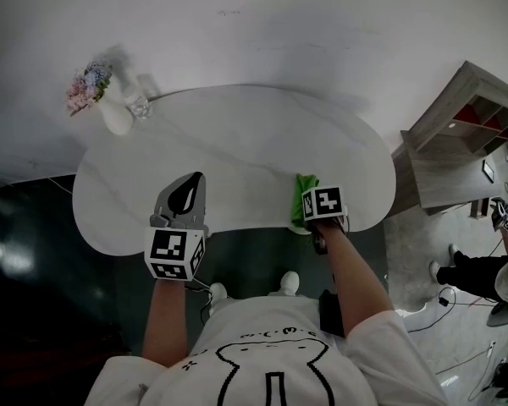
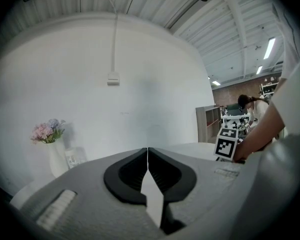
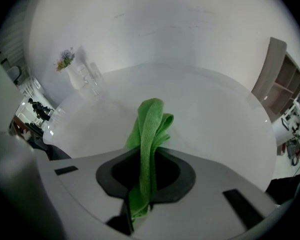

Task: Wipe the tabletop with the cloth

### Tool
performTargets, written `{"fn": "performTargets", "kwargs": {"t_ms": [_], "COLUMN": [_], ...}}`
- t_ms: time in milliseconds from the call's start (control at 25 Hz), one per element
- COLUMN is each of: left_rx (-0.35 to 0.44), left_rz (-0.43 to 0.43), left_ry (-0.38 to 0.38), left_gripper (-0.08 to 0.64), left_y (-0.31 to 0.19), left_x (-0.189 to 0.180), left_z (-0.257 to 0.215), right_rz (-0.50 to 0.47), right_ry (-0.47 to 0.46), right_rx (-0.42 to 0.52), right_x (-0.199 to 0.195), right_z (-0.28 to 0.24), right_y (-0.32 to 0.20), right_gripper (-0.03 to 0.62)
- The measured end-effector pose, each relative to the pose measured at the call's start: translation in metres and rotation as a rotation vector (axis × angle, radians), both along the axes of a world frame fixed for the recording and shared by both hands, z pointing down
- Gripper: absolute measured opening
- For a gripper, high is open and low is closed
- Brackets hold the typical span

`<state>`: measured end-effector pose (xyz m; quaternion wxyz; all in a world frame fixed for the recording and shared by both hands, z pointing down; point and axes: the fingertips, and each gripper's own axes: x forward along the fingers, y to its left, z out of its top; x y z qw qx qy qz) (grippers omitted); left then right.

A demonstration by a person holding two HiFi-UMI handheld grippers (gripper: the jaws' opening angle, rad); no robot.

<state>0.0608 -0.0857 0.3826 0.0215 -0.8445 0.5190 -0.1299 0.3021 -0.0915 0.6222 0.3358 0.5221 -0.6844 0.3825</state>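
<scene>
Right now we hold the green cloth [image 3: 149, 134] pinched in the right gripper [image 3: 150, 159], whose jaws are closed on a bunched fold that rises past the fingertips, while a short tail hangs out behind them. From the head view the cloth sits at the near edge of the white tabletop [image 1: 237, 142], right of centre, partly hidden beneath the gripper's marker cube; we cannot tell whether the fabric touches the surface. Our left gripper [image 2: 148, 156] has its jaws pressed together with nothing between them, and it sits over the near edge left of centre, well apart from the cloth. At the far left corner stands a white vase [image 1: 114, 117] of pink and blue flowers [image 1: 88, 87], with a small clear object [image 1: 139, 106] just beside it, too small to identify. A wooden shelf unit [image 1: 466, 134] is cut off at the right edge.
</scene>
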Motion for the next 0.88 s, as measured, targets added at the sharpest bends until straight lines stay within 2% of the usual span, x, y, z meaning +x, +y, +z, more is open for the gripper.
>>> {"fn": "performTargets", "kwargs": {"t_ms": [560, 880], "left_rx": [0.01, 0.017], "left_rz": [0.029, 0.03], "left_ry": [-0.009, -0.008], "left_gripper": [0.018, 0.018], "left_y": [-0.004, -0.004], "left_x": [0.006, 0.002], "left_z": [-0.004, -0.008], "right_rz": [0.145, 0.183], "right_ry": [0.028, 0.106], "right_rx": [0.011, 0.02], "right_x": [0.079, 0.116], "right_z": [0.002, 0.0], "right_y": [0.016, 0.028], "right_gripper": [0.051, 0.049]}}
